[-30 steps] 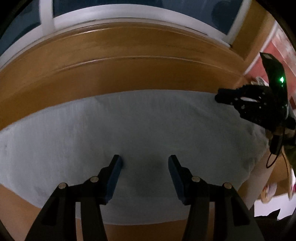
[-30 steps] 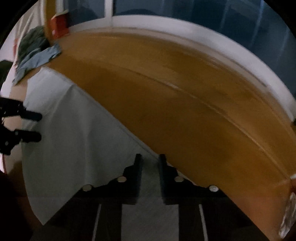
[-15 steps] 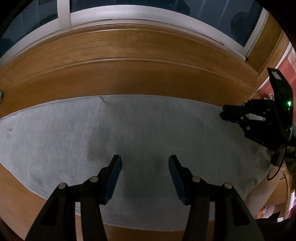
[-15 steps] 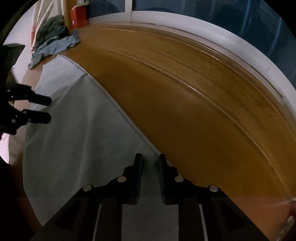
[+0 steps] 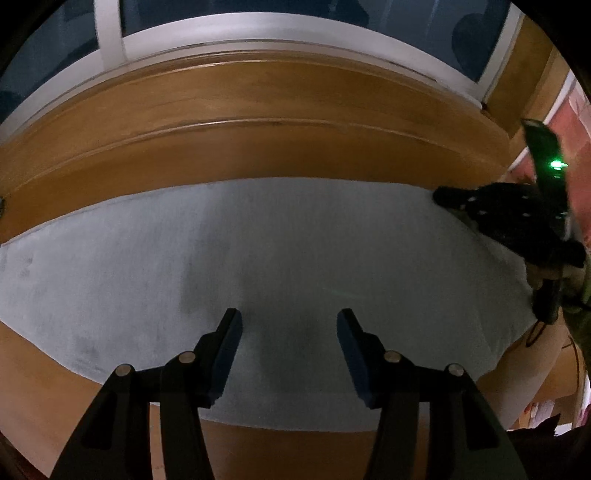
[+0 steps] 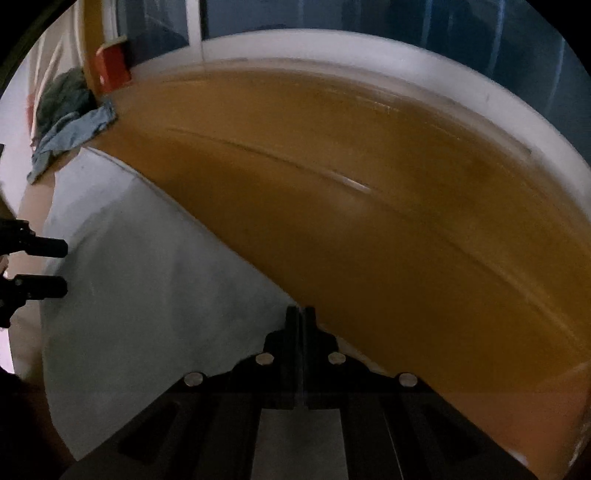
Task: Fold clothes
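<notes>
A pale grey-blue cloth (image 5: 295,251) lies spread flat on the wooden table (image 5: 258,155). My left gripper (image 5: 290,332) hovers open over the cloth's near half, with nothing between its blue pads (image 5: 229,350). In the right wrist view the same cloth (image 6: 147,277) runs off to the left. My right gripper (image 6: 300,314) is shut on the cloth's far edge near its corner, jaws pressed together. The left wrist view shows the right gripper (image 5: 443,195) at the cloth's far right corner. The left gripper (image 6: 44,264) shows open at the left edge of the right wrist view.
A heap of blue and green clothes (image 6: 70,122) lies at the table's far left end beside a red box (image 6: 112,68). A white window frame (image 5: 258,33) runs behind the table. Bare wood stretches beyond the cloth's far edge. The table's near edge is just below the cloth.
My right gripper's jaws went from a narrow gap to fully shut on the cloth's edge. The left gripper drifted sideways over the cloth and stayed open.
</notes>
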Tool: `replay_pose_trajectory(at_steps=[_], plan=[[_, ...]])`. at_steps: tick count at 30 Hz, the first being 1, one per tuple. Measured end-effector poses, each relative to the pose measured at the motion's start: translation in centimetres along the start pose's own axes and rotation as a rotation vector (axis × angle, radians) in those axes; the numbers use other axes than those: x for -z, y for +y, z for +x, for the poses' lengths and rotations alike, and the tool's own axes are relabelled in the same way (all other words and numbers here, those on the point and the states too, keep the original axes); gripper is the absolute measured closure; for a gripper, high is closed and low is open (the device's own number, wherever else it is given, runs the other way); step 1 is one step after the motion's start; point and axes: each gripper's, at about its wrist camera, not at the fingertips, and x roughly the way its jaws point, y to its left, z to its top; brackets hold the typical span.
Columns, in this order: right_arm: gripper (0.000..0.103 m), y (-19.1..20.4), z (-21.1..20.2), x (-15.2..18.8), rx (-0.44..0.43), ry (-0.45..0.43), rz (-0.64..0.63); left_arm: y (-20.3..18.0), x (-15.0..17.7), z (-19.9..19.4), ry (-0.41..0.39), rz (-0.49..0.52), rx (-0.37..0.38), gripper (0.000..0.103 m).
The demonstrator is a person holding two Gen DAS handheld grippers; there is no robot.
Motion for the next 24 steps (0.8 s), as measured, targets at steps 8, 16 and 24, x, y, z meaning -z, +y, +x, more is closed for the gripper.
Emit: replay_pose_trajectory(at_steps=[8,16,24], plan=[[0.077,-3.0,-6.5,1.0,0.028,-0.089,0.216,-4.6,-2.5,0.6,-0.025,0.135,0.042,0.052],[0.061,-10.7,-13.5,11.4,0.208,-0.101,0.624,-10.3,-4.1,2.4,-0.011,0.295,0.120,0.052],[0.061,-7.3,-12.1,14.8,0.117,-0.113,0.691,-12.8,-3.8,4.8,0.057,0.360,0.132,0.052]])
